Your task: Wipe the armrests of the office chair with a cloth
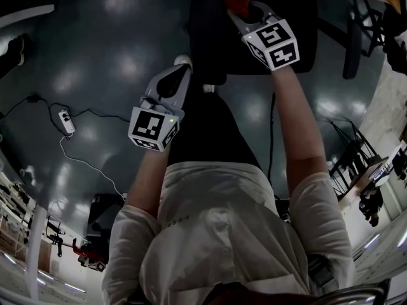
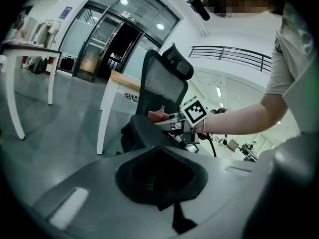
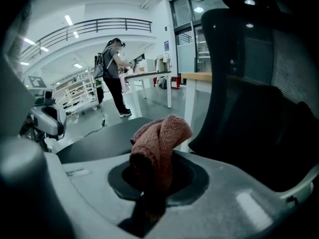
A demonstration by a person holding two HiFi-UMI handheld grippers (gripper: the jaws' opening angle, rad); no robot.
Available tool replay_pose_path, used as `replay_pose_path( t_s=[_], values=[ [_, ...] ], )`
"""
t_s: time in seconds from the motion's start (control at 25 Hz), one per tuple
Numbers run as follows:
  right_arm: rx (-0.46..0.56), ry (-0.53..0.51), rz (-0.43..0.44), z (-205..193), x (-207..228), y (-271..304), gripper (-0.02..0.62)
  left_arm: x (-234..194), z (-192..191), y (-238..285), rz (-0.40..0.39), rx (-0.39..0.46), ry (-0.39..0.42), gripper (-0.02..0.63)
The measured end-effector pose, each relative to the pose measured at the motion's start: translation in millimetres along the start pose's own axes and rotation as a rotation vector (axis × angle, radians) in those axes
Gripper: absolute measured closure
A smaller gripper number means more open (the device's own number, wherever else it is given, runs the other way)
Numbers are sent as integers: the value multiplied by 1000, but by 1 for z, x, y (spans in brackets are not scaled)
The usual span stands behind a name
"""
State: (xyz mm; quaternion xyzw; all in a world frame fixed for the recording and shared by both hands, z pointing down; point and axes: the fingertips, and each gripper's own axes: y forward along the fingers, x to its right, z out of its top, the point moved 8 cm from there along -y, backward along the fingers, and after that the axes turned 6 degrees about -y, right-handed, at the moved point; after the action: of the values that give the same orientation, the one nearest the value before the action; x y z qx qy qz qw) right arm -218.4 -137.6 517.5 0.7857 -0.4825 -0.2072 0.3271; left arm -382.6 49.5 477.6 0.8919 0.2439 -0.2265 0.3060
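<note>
You stand on a glossy dark grey floor [image 1: 95, 43], with a white power strip [image 1: 66, 121] lying on it at the left, on its cable. A white-legged table [image 2: 30, 54] and tall glass doors [image 2: 114, 39] lie farther off. Your right tongs [image 1: 240, 6] pinch a rust-red knitted cloth [image 3: 160, 141] by the near armrest [image 2: 144, 131] of the black mesh-backed office chair [image 3: 259, 83]. Whether the cloth touches the armrest is unclear. Your left tongs [image 1: 182, 63] are closed on nothing, just left of the chair. From above, the chair is only a dark shape.

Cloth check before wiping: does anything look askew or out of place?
Nothing stands out: the cloth sits bunched in the right gripper beside the office chair; the left gripper is shut, empty.
</note>
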Motion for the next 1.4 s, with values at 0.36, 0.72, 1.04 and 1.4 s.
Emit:
replay_pose_path(
  t_s=[0.36,0.72,1.04,1.4],
  values=[
    [3,-48,71,-8,-23,-14,545,10,-6,-4,-4,7,4,589],
    [-13,-128,173,-32,-70,-42,545,38,-27,-15,6,29,5,589],
    [-63,-230,201,-53,-115,-67,545,66,-58,-33,27,56,-10,589],
    [-109,-10,92,-75,-162,-81,545,77,-75,-55,81,104,-44,589]
  ],
)
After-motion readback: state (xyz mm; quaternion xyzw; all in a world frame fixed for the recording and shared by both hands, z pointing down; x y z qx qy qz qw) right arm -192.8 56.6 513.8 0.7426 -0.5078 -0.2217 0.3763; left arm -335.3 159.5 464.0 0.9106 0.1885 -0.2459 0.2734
